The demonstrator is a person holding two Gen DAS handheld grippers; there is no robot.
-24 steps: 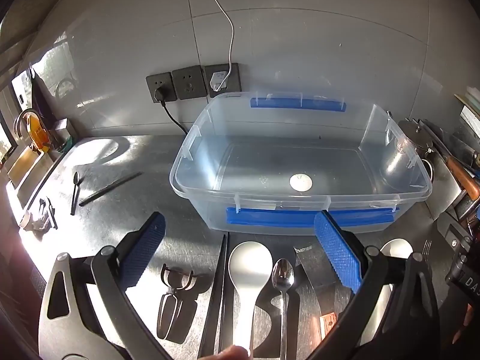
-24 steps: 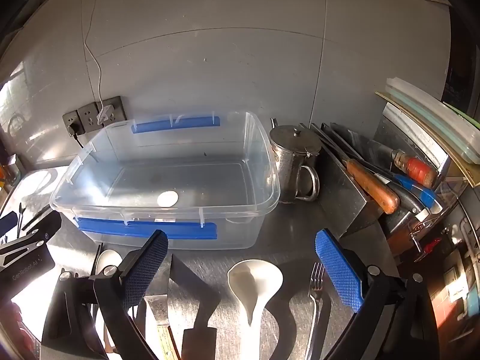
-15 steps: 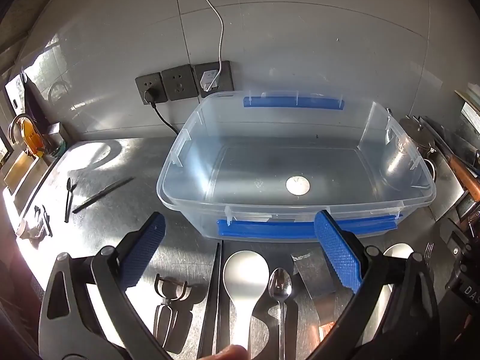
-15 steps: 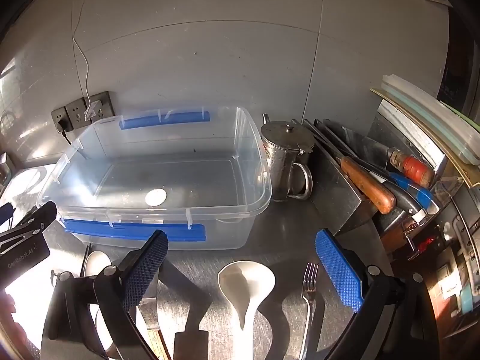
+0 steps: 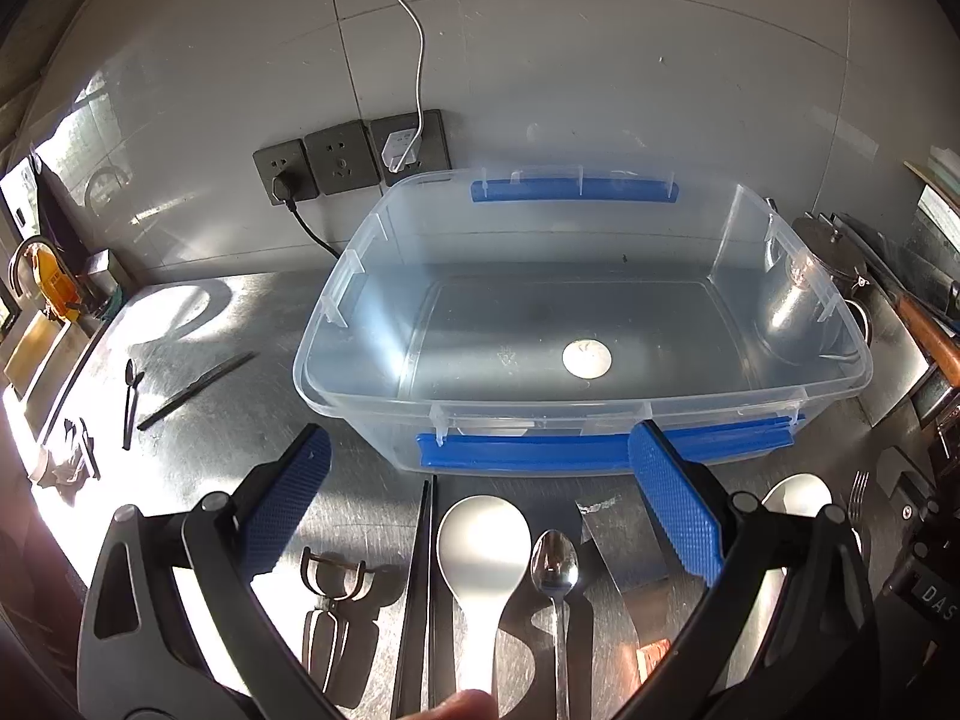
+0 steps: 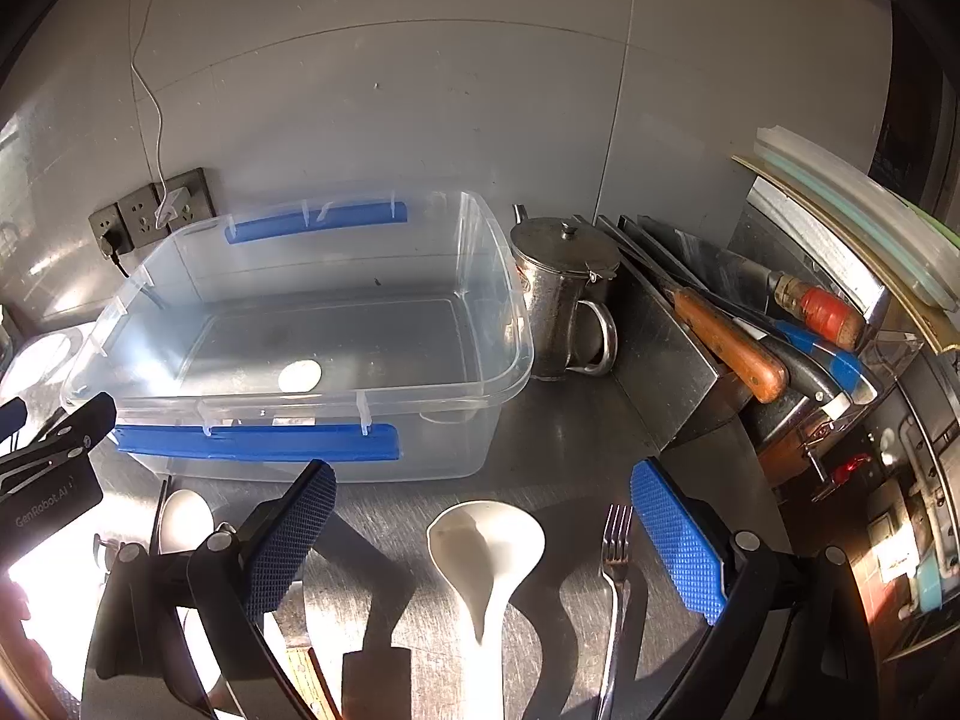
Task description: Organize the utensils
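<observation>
Left wrist: smooth white spoon [image 5: 480, 546], translucent bin [image 5: 798, 396].

left gripper [image 5: 480, 480], right gripper [image 6: 483, 510], jaws spread wide

A scratched steel counter [image 5: 198, 462] carries a clear plastic bin [image 5: 600, 402] at the far middle. Near it lie black chopsticks [image 5: 420, 588], a white rice paddle [image 5: 480, 546], a metal spoon [image 5: 555, 564], a white ladle [image 6: 486, 546] and a fork [image 6: 615, 546]. A lidded steel jug [image 6: 564, 294] stands right of the bin.

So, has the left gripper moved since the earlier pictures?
Yes. In its own view, the wall sockets and the clear bin sit further right and lower than before, so the open left gripper has swung left and tilted up slightly.
</observation>
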